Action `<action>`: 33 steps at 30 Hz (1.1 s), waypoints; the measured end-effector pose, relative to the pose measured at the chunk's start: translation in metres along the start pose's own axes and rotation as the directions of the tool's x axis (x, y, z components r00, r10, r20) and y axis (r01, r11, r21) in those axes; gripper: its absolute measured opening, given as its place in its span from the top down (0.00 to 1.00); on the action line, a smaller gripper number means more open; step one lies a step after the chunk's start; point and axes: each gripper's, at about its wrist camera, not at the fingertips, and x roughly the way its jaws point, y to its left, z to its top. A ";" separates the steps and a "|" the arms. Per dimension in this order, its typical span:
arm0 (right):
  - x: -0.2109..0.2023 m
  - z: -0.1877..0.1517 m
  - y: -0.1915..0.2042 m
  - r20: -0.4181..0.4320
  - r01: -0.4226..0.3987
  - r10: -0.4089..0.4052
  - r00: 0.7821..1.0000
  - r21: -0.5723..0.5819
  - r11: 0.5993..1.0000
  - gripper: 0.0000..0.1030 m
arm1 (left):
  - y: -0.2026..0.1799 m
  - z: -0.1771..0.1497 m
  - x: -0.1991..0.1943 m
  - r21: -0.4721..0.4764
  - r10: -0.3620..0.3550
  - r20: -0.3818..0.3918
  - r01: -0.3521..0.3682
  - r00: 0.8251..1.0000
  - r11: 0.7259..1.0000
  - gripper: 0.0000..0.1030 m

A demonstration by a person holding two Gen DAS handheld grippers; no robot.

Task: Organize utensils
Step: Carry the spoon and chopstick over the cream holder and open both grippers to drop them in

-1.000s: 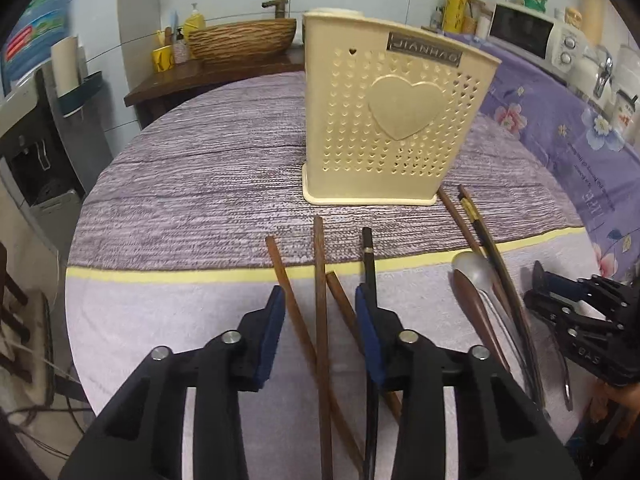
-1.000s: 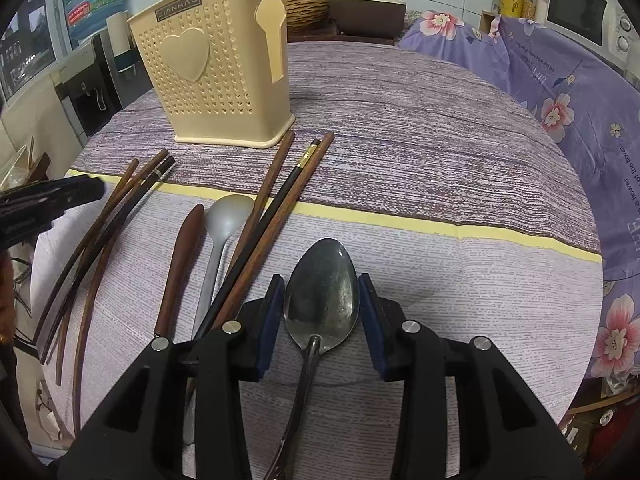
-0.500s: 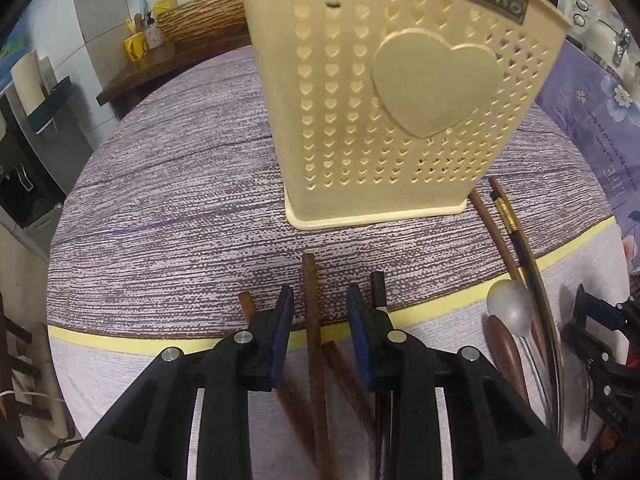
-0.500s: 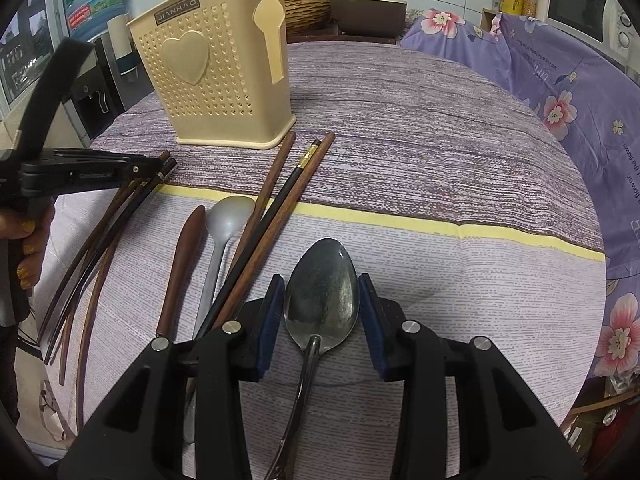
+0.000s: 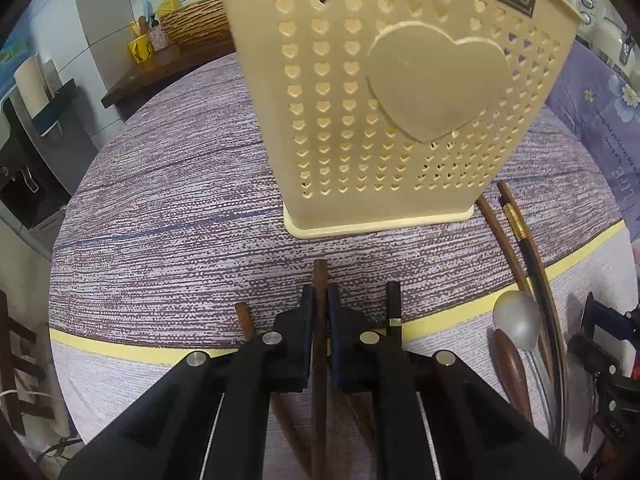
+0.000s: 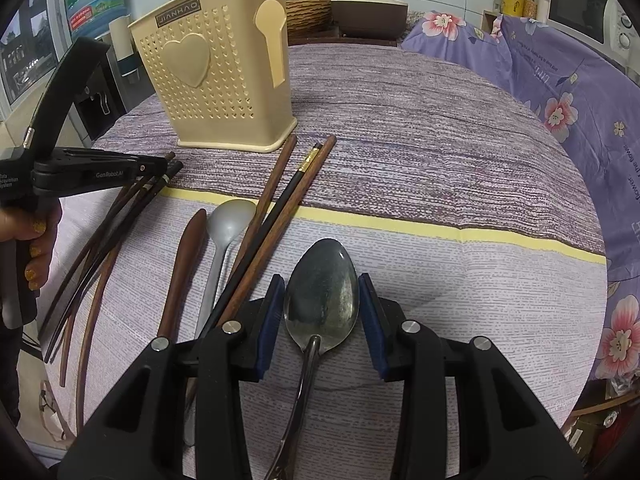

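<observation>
On our striped tablecloth (image 5: 168, 216), our left gripper (image 5: 320, 300) has just closed onto a brown chopstick (image 5: 320, 360), ready for the holder (image 5: 400, 120); our right gripper (image 6: 322, 300) stays open around the spoon (image 6: 322, 280).

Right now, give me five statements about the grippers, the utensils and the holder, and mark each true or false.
1. The left gripper is shut on a brown chopstick. True.
2. The metal spoon stands inside the utensil holder. False: it lies on the tablecloth, its bowl between the right gripper's fingers.
3. The right gripper is clamped on the spoon. False: its jaws are open, with gaps on both sides.
4. The holder stands upright on the table. True.
5. The grey spoon lies beside a wooden spoon. True.
</observation>
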 end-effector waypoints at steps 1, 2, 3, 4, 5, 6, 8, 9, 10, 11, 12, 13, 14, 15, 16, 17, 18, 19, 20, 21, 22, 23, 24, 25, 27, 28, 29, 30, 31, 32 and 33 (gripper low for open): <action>-0.002 0.000 -0.001 0.007 -0.001 0.001 1.000 0.002 1.000 0.63 | 0.001 0.000 -0.004 -0.005 -0.001 0.014 0.001 1.000 1.000 0.92; -0.004 0.001 -0.002 0.016 -0.003 0.003 1.000 0.006 1.000 0.63 | 0.002 0.001 -0.010 -0.009 0.002 0.036 -0.002 0.999 1.000 0.92; -0.006 0.003 -0.003 0.027 -0.009 0.009 1.000 0.010 1.000 0.63 | 0.001 0.000 -0.019 -0.012 -0.001 0.057 0.001 0.998 1.000 0.92; -0.010 0.004 -0.004 0.039 -0.015 0.015 0.999 0.014 1.000 0.63 | 0.002 0.000 -0.027 -0.017 -0.004 0.079 0.005 0.997 1.000 0.92; -0.013 0.006 -0.006 0.049 -0.022 0.021 0.999 0.019 1.000 0.63 | 0.004 0.001 -0.036 -0.025 -0.005 0.104 0.008 0.995 1.000 0.92; -0.017 0.008 -0.007 0.061 -0.032 0.031 0.998 0.022 0.999 0.63 | 0.007 0.002 -0.048 -0.035 -0.009 0.134 0.014 0.991 0.999 0.92; -0.029 0.013 -0.010 0.092 -0.051 0.049 0.995 0.026 0.998 0.63 | 0.014 0.005 -0.071 -0.058 -0.018 0.192 0.029 0.981 0.998 0.92; -0.035 0.017 -0.010 0.109 -0.055 0.052 0.993 0.024 0.998 0.63 | 0.017 0.006 -0.082 -0.067 -0.017 0.217 0.032 0.976 0.997 0.92; -0.042 0.020 -0.011 0.128 -0.058 0.055 0.990 0.021 0.998 0.63 | 0.019 0.006 -0.094 -0.076 -0.019 0.244 0.038 0.970 0.996 0.92; -0.048 0.024 -0.012 0.145 -0.062 0.058 0.988 0.019 0.998 0.63 | 0.022 0.007 -0.105 -0.083 -0.022 0.268 0.045 0.963 0.996 0.92; -0.055 0.026 -0.013 0.162 -0.067 0.063 0.985 0.017 0.998 0.63 | 0.028 0.008 -0.116 -0.094 -0.021 0.295 0.050 0.955 0.994 0.92; -0.061 0.029 -0.014 0.176 -0.075 0.071 0.982 0.015 0.997 0.63 | 0.033 0.009 -0.125 -0.103 -0.019 0.318 0.054 0.948 0.993 0.92; -0.066 0.032 -0.016 0.187 -0.082 0.078 0.979 0.014 0.997 0.63 | 0.037 0.010 -0.133 -0.111 -0.017 0.339 0.058 0.941 0.992 0.92; -0.071 0.035 -0.018 0.200 -0.087 0.082 0.976 0.013 0.996 0.63 | 0.041 0.011 -0.142 -0.120 -0.012 0.361 0.059 0.932 0.991 0.92; -0.076 0.039 -0.019 0.212 -0.091 0.086 0.973 0.011 0.996 0.63 | 0.044 0.011 -0.150 -0.126 -0.007 0.380 0.059 0.925 0.990 0.92; -0.081 0.041 -0.020 0.224 -0.093 0.089 0.971 0.008 0.996 0.63 | 0.046 0.011 -0.155 -0.131 0.000 0.395 0.056 0.919 0.990 0.92; -0.085 0.044 -0.020 0.238 -0.089 0.086 0.967 0.002 0.996 0.63 | 0.048 0.012 -0.159 -0.136 0.010 0.406 0.050 0.914 0.989 0.92; -0.087 0.046 -0.020 0.246 -0.085 0.084 0.966 -0.007 0.996 0.63 | 0.052 0.013 -0.161 -0.140 0.015 0.412 0.047 0.911 0.989 0.92; -0.088 0.048 -0.019 0.250 -0.084 0.085 0.965 -0.014 0.996 0.63 | 0.054 0.013 -0.162 -0.147 0.018 0.417 0.047 0.909 0.988 0.92; -0.089 0.049 -0.019 0.253 -0.085 0.087 0.964 -0.019 0.996 0.63 | 0.055 0.014 -0.162 -0.156 0.021 0.422 0.050 0.906 0.987 0.92; -0.089 0.049 -0.019 0.256 -0.086 0.088 0.963 -0.020 0.996 0.63 | 0.058 0.013 -0.162 -0.161 0.020 0.426 0.054 0.905 0.985 0.92; -0.089 0.049 -0.018 0.255 -0.088 0.091 0.963 -0.023 0.996 0.63 | 0.059 0.011 -0.161 -0.166 0.019 0.428 0.058 0.904 0.984 0.92; -0.088 0.049 -0.018 0.253 -0.088 0.092 0.963 -0.025 0.996 0.63 | 0.060 0.011 -0.160 -0.170 0.018 0.430 0.061 0.903 0.983 0.92; -0.087 0.048 -0.017 0.250 -0.089 0.092 0.964 -0.026 0.996 0.63 | 0.061 0.009 -0.161 -0.173 0.019 0.433 0.062 0.901 0.983 0.92; -0.086 0.047 -0.017 0.250 -0.091 0.096 0.964 -0.030 0.995 0.63 | 0.062 0.007 -0.162 -0.175 0.018 0.437 0.066 0.899 0.982 0.92; -0.087 0.047 -0.017 0.251 -0.091 0.096 0.963 -0.029 0.995 0.63 | 0.064 0.006 -0.164 -0.174 0.015 0.439 0.069 0.898 0.982 0.92; -0.087 0.046 -0.018 0.254 -0.091 0.095 0.963 -0.029 0.995 0.63 | 0.064 0.005 -0.165 -0.172 0.014 0.442 0.070 0.897 0.983 0.92; -0.088 0.047 -0.018 0.258 -0.090 0.095 0.961 -0.030 0.995 0.63 | 0.064 0.005 -0.168 -0.170 0.017 0.446 0.066 0.895 0.983 0.92; -0.090 0.048 -0.018 0.263 -0.088 0.093 0.960 -0.032 0.996 0.63 | 0.065 0.005 -0.170 -0.170 0.020 0.452 0.064 0.892 0.983 0.92; -0.091 0.049 -0.018 0.269 -0.086 0.092 0.959 -0.035 0.996 0.63 | 0.065 0.006 -0.172 -0.171 0.020 0.457 0.066 0.889 0.983 0.92; -0.092 0.051 -0.018 0.275 -0.086 0.093 0.957 -0.037 0.996 0.63 | 0.067 0.005 -0.175 -0.171 0.019 0.462 0.068 0.887 0.983 0.92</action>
